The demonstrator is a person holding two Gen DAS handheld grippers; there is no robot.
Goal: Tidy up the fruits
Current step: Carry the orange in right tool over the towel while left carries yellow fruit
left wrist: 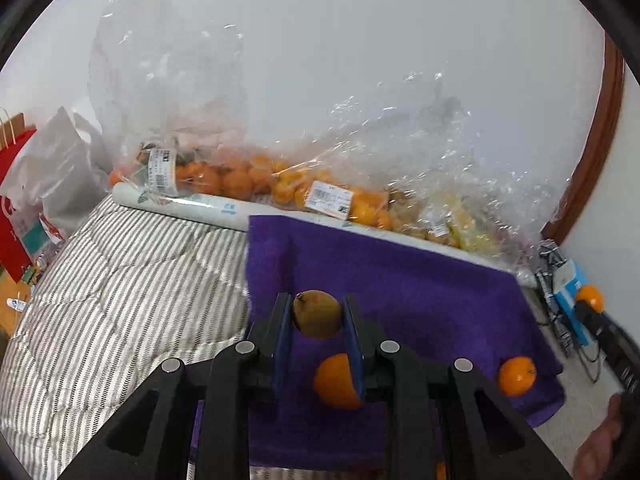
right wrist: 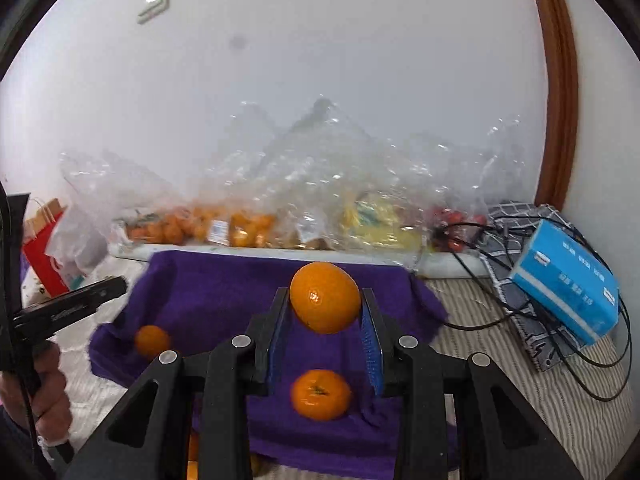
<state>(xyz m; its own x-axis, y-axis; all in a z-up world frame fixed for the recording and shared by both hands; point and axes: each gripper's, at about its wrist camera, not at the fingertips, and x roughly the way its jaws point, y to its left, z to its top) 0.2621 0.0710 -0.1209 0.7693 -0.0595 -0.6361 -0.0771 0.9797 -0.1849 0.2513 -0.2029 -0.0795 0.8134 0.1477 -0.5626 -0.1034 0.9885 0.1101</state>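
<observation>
- Fruit in the grippers first: a brown kiwi [left wrist: 317, 314] sits clamped between the blue pads of the left gripper [left wrist: 318, 320], held in the air above the purple towel [left wrist: 420, 280].
- The right gripper [right wrist: 325, 304] is closed on an orange [right wrist: 325, 297], its pads pressing the fruit from both sides, also above the towel.
- Two loose oranges lie on the towel in the left wrist view: one [left wrist: 336, 380] just under the left gripper and partly hidden by its right finger, the other [left wrist: 517, 376] near the towel's right edge.
- In the right wrist view, one orange [right wrist: 320, 394] lies on the towel below the held one and a smaller-looking one [right wrist: 152, 341] lies near the towel's left edge.
- The towel is spread over a striped bedcover [left wrist: 120, 280].
- Along the towel's far edge runs a white roll [left wrist: 180, 204], and behind it, against the wall, clear plastic bags [left wrist: 240, 176] hold many oranges, with yellow fruit [right wrist: 376, 220] and small red fruit [right wrist: 456, 220] in bags further right.
- A blue tissue pack [right wrist: 568, 300] rests on a dark checked cloth [right wrist: 516, 216] at the bedcover's right side, with black cables [right wrist: 520, 320] looping around it.
- A red paper bag [left wrist: 16, 208] and a white plastic bag [left wrist: 60, 172] stand off the bedcover's left edge.
- A person's hand [right wrist: 48, 400] grips the left gripper's handle at the left edge of the right wrist view.
</observation>
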